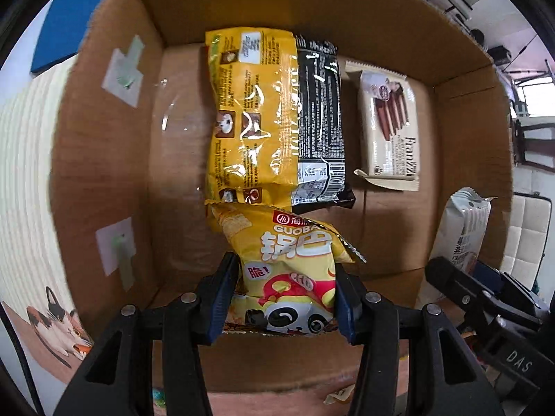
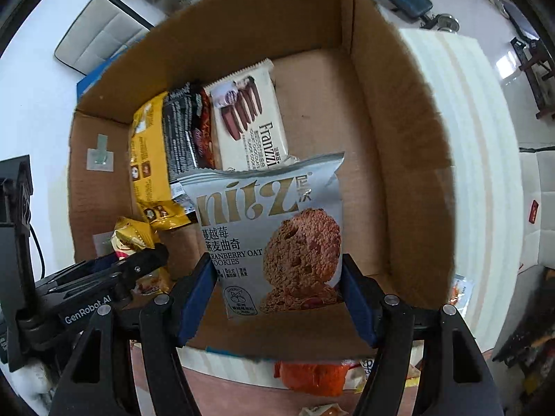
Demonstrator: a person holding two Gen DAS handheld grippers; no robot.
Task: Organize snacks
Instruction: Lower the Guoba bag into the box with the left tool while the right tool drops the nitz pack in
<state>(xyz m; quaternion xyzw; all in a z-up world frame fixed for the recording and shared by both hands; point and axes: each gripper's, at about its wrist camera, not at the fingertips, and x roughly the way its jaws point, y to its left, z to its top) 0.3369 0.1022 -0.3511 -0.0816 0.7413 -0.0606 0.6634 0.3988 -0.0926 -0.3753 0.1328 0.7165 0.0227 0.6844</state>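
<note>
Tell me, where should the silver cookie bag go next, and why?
Probably a little forward and down onto the bare box floor right of the Franzzi wafer pack. The right tongs hold the cookie bag above the cardboard box, and that side looks free, while the other packs fill the left.

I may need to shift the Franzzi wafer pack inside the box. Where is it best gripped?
Grip the Franzzi wafer pack across its narrow width, coming from above. It lies flat on the cardboard box floor; the right edge has bare floor, the left nears the black packet.
</note>
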